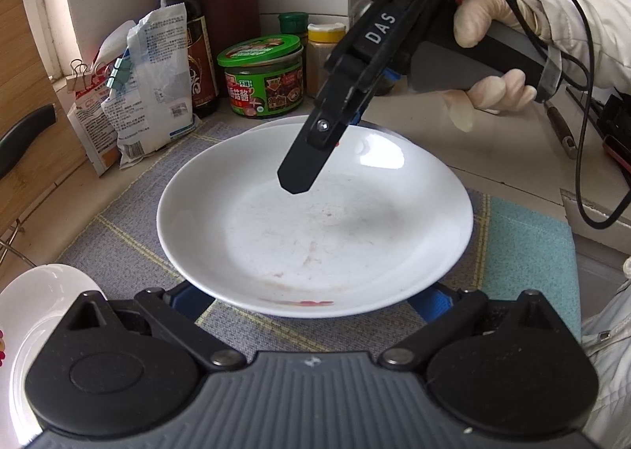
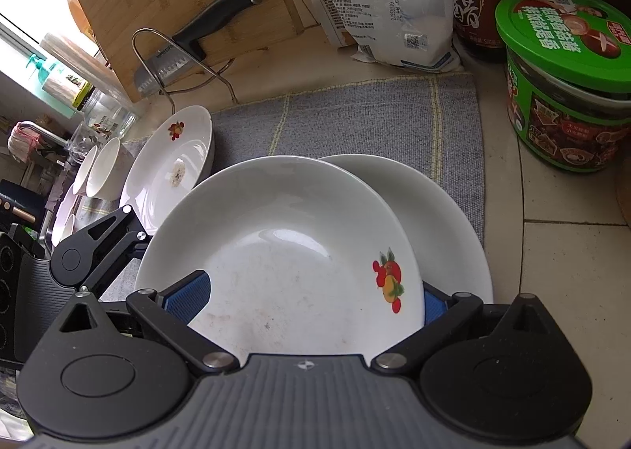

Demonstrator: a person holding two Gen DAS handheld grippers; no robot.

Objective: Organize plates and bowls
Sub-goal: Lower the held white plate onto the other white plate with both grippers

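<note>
You had the top plate [image 2: 284, 248] between both tools, sitting offset on a second white plate [image 2: 453, 220] that peeked out at two o'clock on the grey woven mat [image 2: 355, 122]. Your right gripper [image 2: 303, 299] had its jaws spread, blue ribbed pads either side of the near rim; I couldn't tell whether they touched it. Your left gripper [image 1: 311, 299] likewise had its jaws parted, with the rim at six o'clock lying between the blue pads.

To finish the stacking well, I'd judge you needed to slide the top plate toward two o'clock until the rims matched, lowering evenly. Glazed porcelain is slick and the shallow curved wall gives little purchase, so grip on the rim, not the slope.

The fruit-print plate [image 2: 173, 161] and nested bowls [image 2: 100, 167] waited at ten o'clock, near the green-lidded sauce jar's [image 2: 568, 86] opposite side.
</note>
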